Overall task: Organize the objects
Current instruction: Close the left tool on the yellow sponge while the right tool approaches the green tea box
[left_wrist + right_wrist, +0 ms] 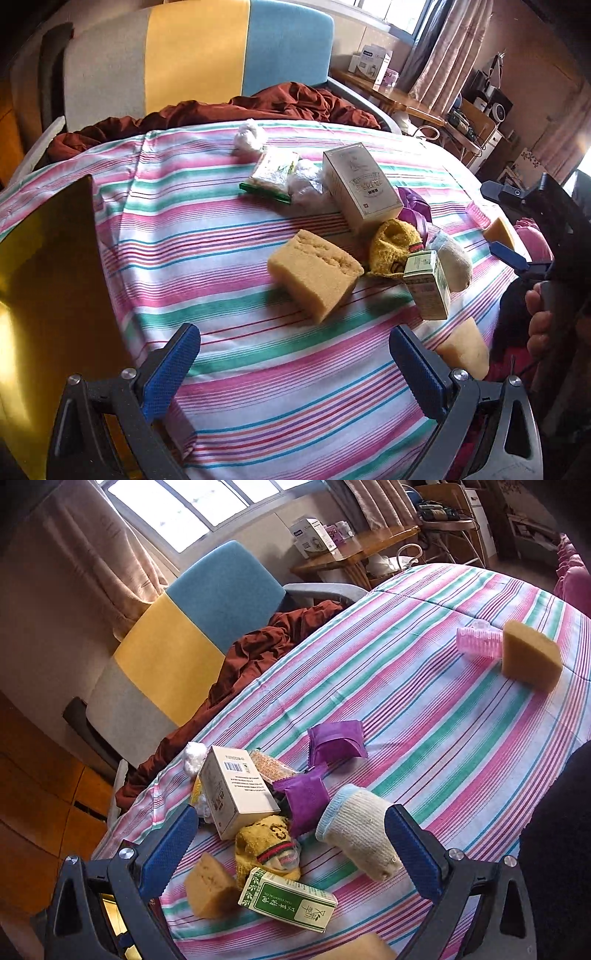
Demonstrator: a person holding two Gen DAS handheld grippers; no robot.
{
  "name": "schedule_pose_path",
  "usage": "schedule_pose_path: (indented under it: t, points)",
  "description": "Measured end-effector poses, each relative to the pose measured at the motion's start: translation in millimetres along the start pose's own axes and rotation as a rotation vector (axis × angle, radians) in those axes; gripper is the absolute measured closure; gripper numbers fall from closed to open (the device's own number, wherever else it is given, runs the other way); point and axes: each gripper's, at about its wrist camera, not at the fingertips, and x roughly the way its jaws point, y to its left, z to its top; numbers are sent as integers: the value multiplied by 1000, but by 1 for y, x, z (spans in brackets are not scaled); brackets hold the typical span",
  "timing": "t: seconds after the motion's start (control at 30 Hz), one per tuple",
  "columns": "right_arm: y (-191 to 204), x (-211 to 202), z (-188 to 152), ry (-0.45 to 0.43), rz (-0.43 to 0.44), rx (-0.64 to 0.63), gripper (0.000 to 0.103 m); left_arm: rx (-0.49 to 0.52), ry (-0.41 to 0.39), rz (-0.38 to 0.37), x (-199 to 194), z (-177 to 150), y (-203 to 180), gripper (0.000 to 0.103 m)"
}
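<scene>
Both grippers, left point(295, 363) and right point(291, 845), gape wide, empty; right should centre fingers around sock point(356, 829) before closing.

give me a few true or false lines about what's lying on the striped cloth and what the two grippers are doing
1. Both grippers are open and hold nothing. True: the left gripper and right gripper each show spread fingers with nothing between them.
2. The green box stands upright. False: it lies on its side.
3. The yellow sock lies between the white box and the green box. True.
4. The pink roller sits in the main pile. False: it lies apart, beside a separate sponge.
5. The cloth is plain white. False: it is striped pink, green and white.
</scene>
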Motion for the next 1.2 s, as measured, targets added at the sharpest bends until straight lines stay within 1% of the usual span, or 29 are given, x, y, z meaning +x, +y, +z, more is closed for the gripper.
schedule_pose_path:
  t: [0.13,0.23,0.37,0.47,0.5,0.57,0.6,0.63,0.67,0.77,0.87,0.9,0.97,1.0,1.03,1.07,1.13,1.2]
  points:
    - [1,2,0,8,5,-12,0,-44,29,19,24,13,-1,0]
    - [0,2,1,12,11,-9,0,-81,41,18,35,22,1,0]
    - [0,3,0,19,16,-10,0,-184,85,-32,49,36,5,0]
    - [2,4,0,23,16,-14,0,-251,111,-33,60,44,5,0]
    - [2,4,0,24,16,-15,0,-260,123,-20,65,47,3,0]
    - [1,4,0,26,13,-14,0,-273,168,28,79,49,2,0]
    - [1,5,0,27,12,-13,0,-288,195,37,86,48,3,3]
    - [1,4,0,28,12,-12,0,-295,206,49,91,47,3,3]
    - [1,4,0,27,12,-11,0,-290,189,61,89,48,1,3]
    - [1,4,0,28,8,-12,0,-269,173,69,90,45,-2,3]
    - [1,5,0,31,4,-10,0,-170,151,99,90,38,-11,7]
    - [1,5,0,31,2,-9,0,-139,142,115,88,36,-13,9]
    - [1,5,0,31,-1,-5,0,-112,119,122,83,31,-12,14]
    - [1,5,0,32,-3,-3,0,-106,109,117,81,30,-10,20]
    - [0,6,0,34,-3,0,0,-99,98,106,77,28,-9,31]
    - [0,6,-1,35,-4,3,0,-92,92,93,73,26,-7,34]
    - [-1,6,0,38,-7,8,0,-80,87,69,67,20,-4,39]
    - [-2,7,0,39,-5,13,0,-71,76,39,61,10,0,40]
